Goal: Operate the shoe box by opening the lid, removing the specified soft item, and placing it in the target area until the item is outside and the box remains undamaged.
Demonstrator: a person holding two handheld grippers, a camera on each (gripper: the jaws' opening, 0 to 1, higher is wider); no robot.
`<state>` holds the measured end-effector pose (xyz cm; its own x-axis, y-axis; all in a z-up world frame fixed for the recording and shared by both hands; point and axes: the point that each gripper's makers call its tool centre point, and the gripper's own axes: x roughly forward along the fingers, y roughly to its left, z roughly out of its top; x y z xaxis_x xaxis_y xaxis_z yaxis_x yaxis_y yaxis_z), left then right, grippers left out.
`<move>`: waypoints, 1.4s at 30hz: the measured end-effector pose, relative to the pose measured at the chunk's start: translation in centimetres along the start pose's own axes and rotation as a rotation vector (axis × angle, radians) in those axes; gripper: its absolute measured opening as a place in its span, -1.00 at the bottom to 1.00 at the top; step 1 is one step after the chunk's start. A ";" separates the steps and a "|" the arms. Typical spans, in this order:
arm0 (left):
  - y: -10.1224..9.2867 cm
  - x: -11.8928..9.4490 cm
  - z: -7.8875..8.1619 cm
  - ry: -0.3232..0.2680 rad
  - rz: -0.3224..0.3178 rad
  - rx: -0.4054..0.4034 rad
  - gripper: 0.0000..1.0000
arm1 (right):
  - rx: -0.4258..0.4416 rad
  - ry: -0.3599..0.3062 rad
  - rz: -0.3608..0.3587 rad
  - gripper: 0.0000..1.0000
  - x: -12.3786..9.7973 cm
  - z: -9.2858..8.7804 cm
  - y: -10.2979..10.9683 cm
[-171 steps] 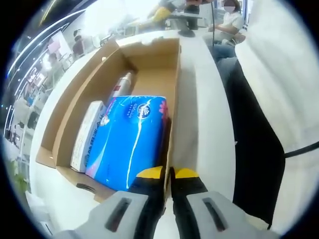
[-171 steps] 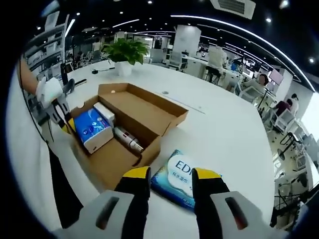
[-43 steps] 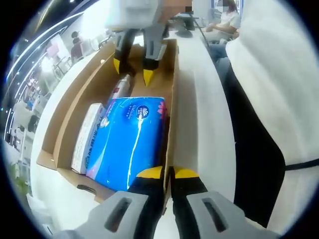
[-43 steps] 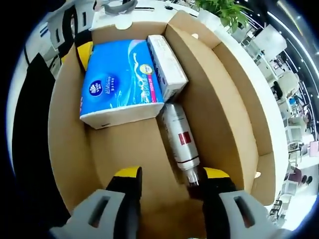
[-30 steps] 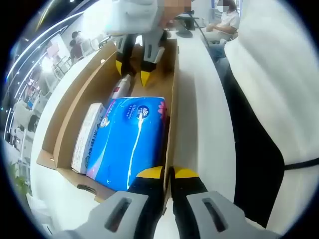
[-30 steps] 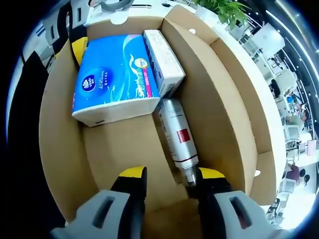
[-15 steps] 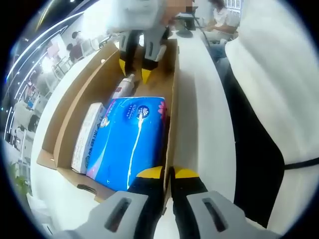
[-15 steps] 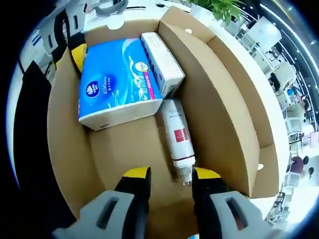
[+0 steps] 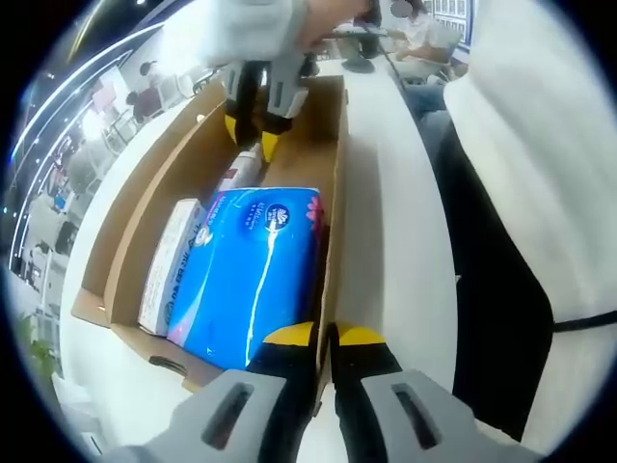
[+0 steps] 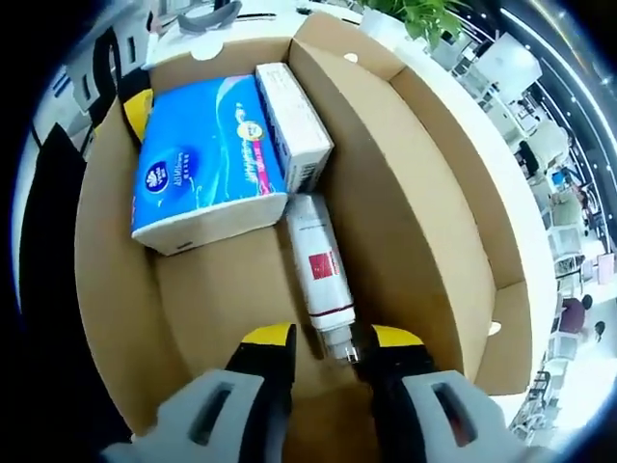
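inside shoe box (image 10: 415, 183), bottle (image 10: 318, 265) between right gripper (image 10: 323, 347) jaws

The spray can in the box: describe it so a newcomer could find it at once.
Look in the open cardboard box. Beside the blue tissue pack lies a white carton, and end to end with that carton lies the spray can. It is the one round item: white, with a red label, its nozzle between the right gripper jaws.

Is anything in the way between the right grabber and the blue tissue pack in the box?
Mostly no. The right gripper sits at the box's near end, its jaws open around the neck of a bottle. The tissue pack lies farther in, with bare cardboard floor before it. The bottle lies just beside that path.
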<state>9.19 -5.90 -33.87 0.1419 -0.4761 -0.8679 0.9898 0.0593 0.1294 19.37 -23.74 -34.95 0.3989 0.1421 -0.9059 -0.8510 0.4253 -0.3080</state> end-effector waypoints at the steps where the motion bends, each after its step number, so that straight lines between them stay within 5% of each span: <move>1: 0.0 0.0 0.0 0.000 0.000 0.000 -0.90 | 0.022 -0.005 0.010 -0.49 0.1 0.0 0.1; 6: 0.0 0.0 0.0 0.000 0.000 -0.001 -0.90 | 0.114 0.017 0.075 -0.66 -0.5 -0.6 1.2; 10: 0.0 0.0 0.0 -0.001 0.002 0.000 -0.90 | 0.301 0.017 0.144 -0.66 -0.8 -0.9 2.3; 15: 0.0 0.0 -0.1 0.000 0.001 -0.004 -0.90 | 0.422 0.033 0.195 -0.67 -1.1 -1.2 3.0; 29: -0.1 0.0 -0.1 0.001 -0.007 0.002 -0.90 | 0.262 0.164 0.174 -0.63 0.7 -1.9 5.1; 42: -0.1 0.0 0.0 0.003 -0.007 -0.001 -0.90 | 0.340 0.155 0.191 -0.63 0.6 -1.7 4.7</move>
<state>9.08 -5.88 -33.95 0.1350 -0.4739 -0.8702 0.9908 0.0566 0.1228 15.02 -23.18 -37.46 0.1662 0.1217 -0.9786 -0.7334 0.6786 -0.0402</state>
